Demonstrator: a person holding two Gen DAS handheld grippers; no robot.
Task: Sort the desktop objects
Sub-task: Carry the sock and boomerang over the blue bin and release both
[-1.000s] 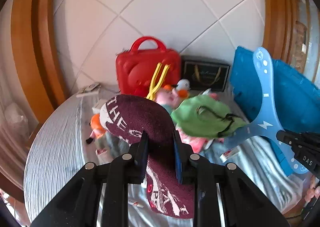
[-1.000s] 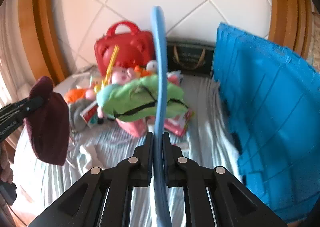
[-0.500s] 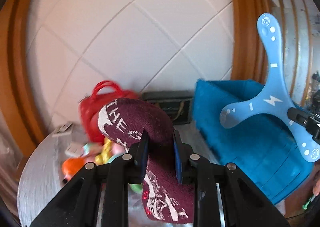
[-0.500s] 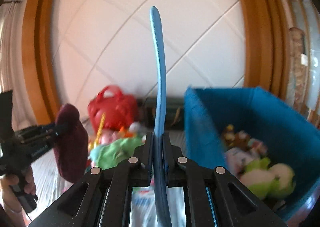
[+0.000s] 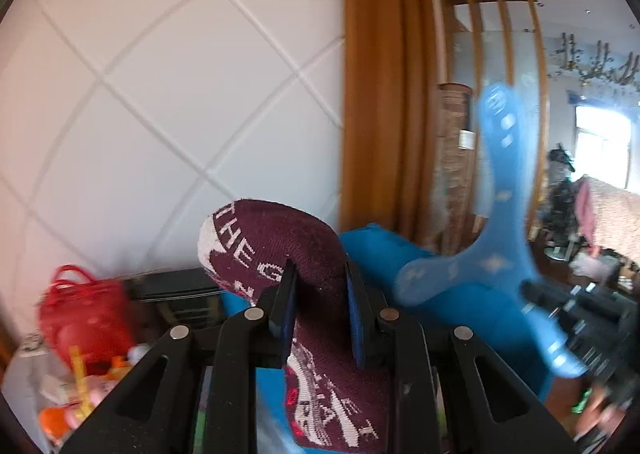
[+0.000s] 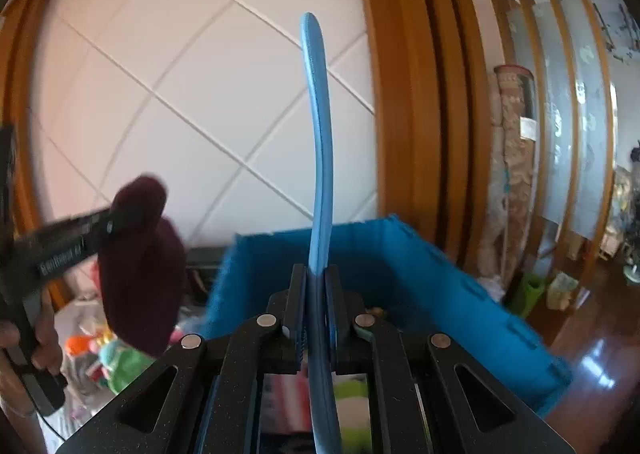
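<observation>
Grippers loaded above blue bin [image 6: 420, 278]
Left gripper [image 5: 320, 308] clamps maroon sock [image 5: 280, 238]; right gripper [image 6: 316, 304] pinches blue boomerang [image 6: 320, 141] over it.

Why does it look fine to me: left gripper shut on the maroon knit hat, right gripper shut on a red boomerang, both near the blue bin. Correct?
Only the colour is wrong. The boomerang is blue, not red, as the left wrist view shows. The right gripper is shut on it, the left gripper on the maroon knit hat, near the blue bin.

Left gripper [image 5: 320, 310] clamping maroon sock [image 5: 320, 274], blue boomerang [image 5: 496, 246] beside
</observation>
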